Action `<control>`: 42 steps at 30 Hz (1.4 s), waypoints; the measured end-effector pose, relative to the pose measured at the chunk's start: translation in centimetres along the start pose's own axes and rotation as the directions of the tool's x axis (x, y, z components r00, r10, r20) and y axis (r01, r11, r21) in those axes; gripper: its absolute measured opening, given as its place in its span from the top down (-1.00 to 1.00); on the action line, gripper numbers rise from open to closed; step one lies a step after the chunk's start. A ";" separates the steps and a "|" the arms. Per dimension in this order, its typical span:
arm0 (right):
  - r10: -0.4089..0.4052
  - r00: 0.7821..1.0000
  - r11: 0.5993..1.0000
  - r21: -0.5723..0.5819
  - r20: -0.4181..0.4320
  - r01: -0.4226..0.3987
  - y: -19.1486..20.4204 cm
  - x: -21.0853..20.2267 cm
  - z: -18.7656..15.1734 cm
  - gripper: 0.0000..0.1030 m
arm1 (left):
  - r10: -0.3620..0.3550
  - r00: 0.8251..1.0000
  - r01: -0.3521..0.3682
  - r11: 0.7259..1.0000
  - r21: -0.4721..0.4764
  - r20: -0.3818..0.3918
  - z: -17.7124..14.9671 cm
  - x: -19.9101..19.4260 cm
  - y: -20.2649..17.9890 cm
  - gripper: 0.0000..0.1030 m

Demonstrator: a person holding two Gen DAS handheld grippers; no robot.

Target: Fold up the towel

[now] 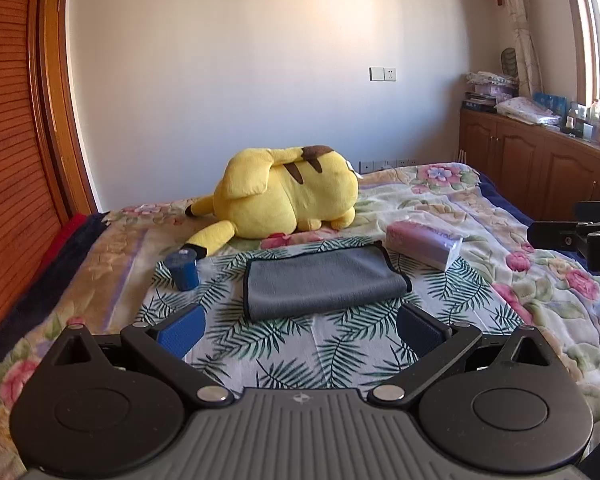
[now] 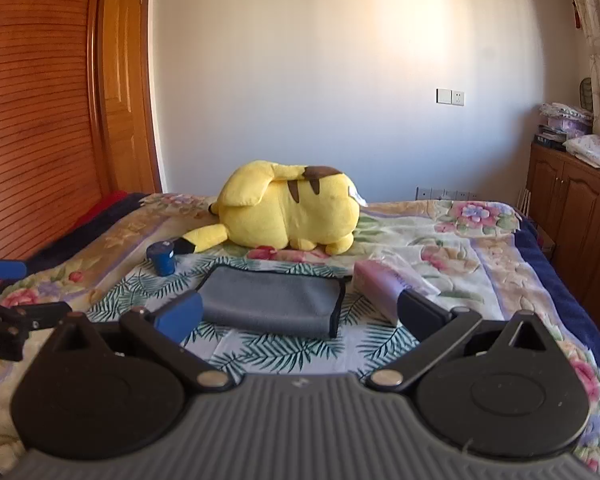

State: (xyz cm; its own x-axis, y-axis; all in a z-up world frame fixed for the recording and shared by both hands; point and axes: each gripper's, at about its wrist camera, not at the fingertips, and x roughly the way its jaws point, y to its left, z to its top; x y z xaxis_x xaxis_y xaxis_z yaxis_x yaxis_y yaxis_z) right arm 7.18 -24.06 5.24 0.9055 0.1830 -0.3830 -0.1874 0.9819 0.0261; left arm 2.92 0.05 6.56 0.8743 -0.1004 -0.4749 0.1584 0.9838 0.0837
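A grey towel point(image 1: 324, 282) with a dark hem lies folded flat on a leaf-print cloth on the bed; it also shows in the right wrist view point(image 2: 272, 302). My left gripper point(image 1: 300, 330) is open and empty, held just short of the towel's near edge. My right gripper point(image 2: 300, 314) is open and empty, its blue-padded fingers on either side of the towel's near edge, above it. The right gripper's side shows at the left wrist view's right edge point(image 1: 580, 236), and the left gripper's at the right wrist view's left edge point(image 2: 8, 300).
A yellow plush toy point(image 1: 288, 196) lies behind the towel. A blue cup point(image 1: 184, 268) stands left of the towel and a pink tissue pack point(image 1: 424, 244) lies to its right. A wooden wardrobe point(image 1: 16, 128) is at left, cabinets point(image 1: 540, 164) at right.
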 end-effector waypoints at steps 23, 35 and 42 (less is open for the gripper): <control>0.023 0.998 0.999 0.035 -0.060 -0.021 1.3 -0.5 -6.8 -1.00 | 0.019 0.999 -0.021 0.999 -0.047 -0.048 -7.6 0.7 -1.1 -0.69; 0.017 0.995 1.000 0.010 -0.094 -0.016 2.2 0.3 -9.5 -1.00 | 0.030 0.996 -0.035 0.998 -0.056 -0.081 -9.9 2.4 -1.0 -0.69; 0.012 0.994 1.000 -0.001 -0.106 -0.012 2.5 0.8 -10.4 -1.00 | 0.037 0.995 -0.041 0.998 -0.047 -0.089 -10.9 3.4 -1.0 -0.69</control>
State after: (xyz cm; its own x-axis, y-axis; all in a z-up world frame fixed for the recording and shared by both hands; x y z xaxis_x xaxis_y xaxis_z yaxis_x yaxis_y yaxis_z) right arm 3.51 -21.98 -4.60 0.8577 0.1884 -0.4785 -0.1984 0.9797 0.0299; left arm 0.73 0.32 -4.72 0.8354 -0.0508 -0.5473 0.1007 0.9930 0.0615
